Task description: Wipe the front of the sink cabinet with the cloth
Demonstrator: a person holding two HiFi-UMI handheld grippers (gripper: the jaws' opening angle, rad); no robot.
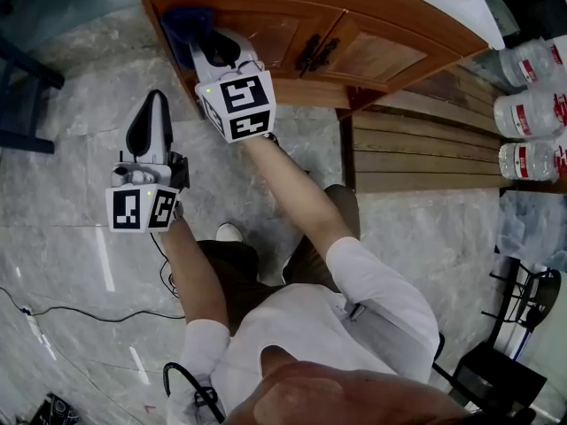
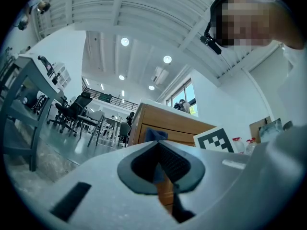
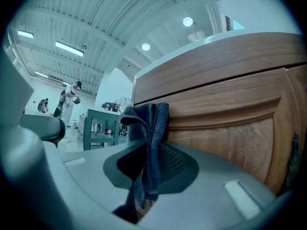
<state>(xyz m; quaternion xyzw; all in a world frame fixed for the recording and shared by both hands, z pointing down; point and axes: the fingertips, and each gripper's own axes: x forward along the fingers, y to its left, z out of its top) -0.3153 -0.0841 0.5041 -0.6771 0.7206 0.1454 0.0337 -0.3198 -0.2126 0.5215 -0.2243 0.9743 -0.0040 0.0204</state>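
The person's right gripper (image 1: 211, 44) reaches out at 12 o'clock toward the wooden sink cabinet (image 1: 372, 56). Its fingers (image 3: 178, 163) are shut tight on a dark blue cloth (image 3: 147, 128). The cloth sticks up out of the fingers in a bunch and seems to touch the front of the cabinet, near the cabinet's left corner and just under its top edge. In the head view the cloth (image 1: 183, 21) sits at about 11 o'clock in the picture. The left gripper (image 1: 153, 104) hangs over the grey floor (image 1: 71, 193), at 7 o'clock from the right one and away from the cabinet. Its fingers (image 2: 176, 166) are closed together with nothing between them. Water bottles (image 1: 532, 104) lie at 3 o'clock, beside a board of wooden slats (image 1: 416, 149).
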